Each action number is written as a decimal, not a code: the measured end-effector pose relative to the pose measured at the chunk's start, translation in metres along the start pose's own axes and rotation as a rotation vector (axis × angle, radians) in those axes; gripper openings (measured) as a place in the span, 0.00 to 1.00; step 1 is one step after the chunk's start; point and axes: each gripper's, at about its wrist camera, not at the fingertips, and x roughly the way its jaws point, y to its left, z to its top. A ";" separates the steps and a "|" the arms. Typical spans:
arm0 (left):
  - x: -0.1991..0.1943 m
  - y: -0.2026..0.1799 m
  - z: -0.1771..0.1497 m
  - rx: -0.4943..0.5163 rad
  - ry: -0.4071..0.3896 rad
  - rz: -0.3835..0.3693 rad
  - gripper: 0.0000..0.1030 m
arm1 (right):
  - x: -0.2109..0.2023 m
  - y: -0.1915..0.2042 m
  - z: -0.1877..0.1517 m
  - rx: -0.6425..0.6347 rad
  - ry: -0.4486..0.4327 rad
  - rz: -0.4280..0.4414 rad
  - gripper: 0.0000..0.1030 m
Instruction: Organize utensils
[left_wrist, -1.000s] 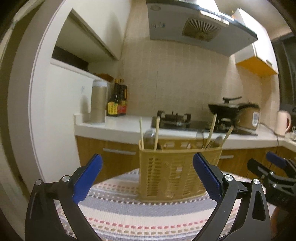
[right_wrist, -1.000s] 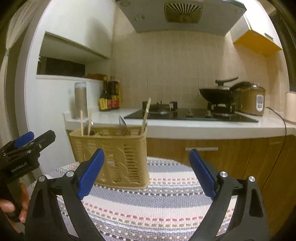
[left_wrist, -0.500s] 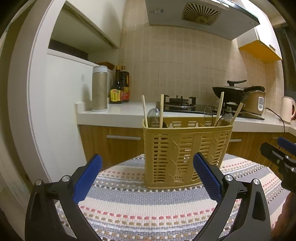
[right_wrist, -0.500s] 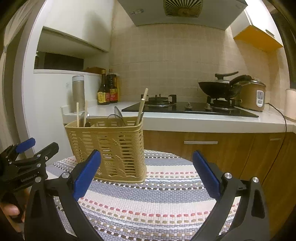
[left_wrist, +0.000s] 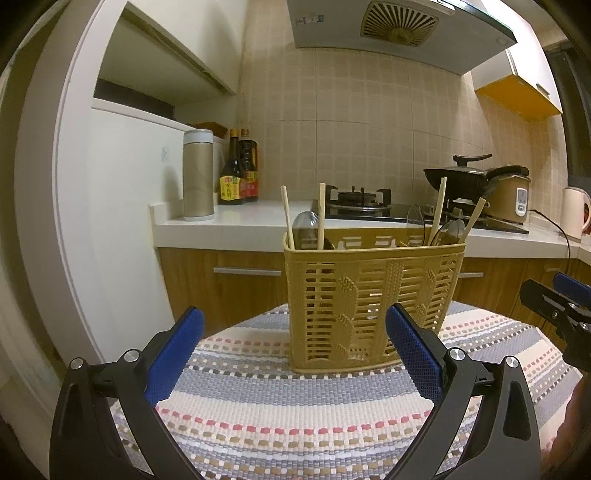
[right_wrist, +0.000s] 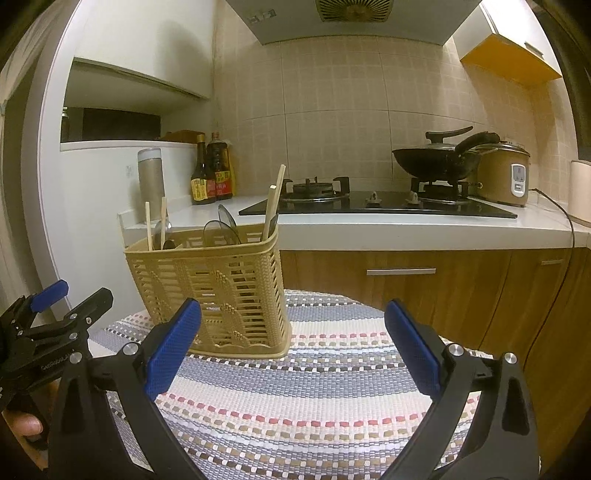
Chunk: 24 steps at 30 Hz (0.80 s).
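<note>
A tan slotted utensil basket (left_wrist: 373, 302) stands upright on a striped woven mat (left_wrist: 280, 406). It also shows in the right wrist view (right_wrist: 218, 291). Wooden chopsticks (left_wrist: 322, 216) and clear spoons (left_wrist: 413, 225) stick up from its compartments. My left gripper (left_wrist: 293, 352) is open and empty, just in front of the basket. My right gripper (right_wrist: 291, 350) is open and empty, to the right of the basket. Each gripper shows at the edge of the other's view, the right one (left_wrist: 554, 306) and the left one (right_wrist: 48, 321).
Behind the mat runs a white counter (left_wrist: 236, 225) with a steel flask (left_wrist: 198, 175), sauce bottles (left_wrist: 238, 173), a gas hob (right_wrist: 369, 206), a wok (right_wrist: 436, 162), a rice cooker (right_wrist: 504, 173) and a kettle (left_wrist: 576, 212). Wooden cabinets (right_wrist: 424, 284) stand below.
Both views have risen and drawn slightly closer to the basket, which now sits lower against the counter. Both grippers stay open and empty.
</note>
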 end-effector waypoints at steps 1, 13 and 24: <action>0.000 0.000 0.000 0.000 0.000 0.000 0.93 | 0.000 0.000 0.000 -0.001 0.002 0.001 0.92; 0.000 -0.001 0.000 0.002 0.003 -0.004 0.93 | 0.003 0.001 -0.002 0.004 0.015 0.002 0.92; 0.000 -0.005 -0.002 0.010 0.008 0.002 0.93 | 0.003 0.001 -0.003 0.002 0.020 0.002 0.92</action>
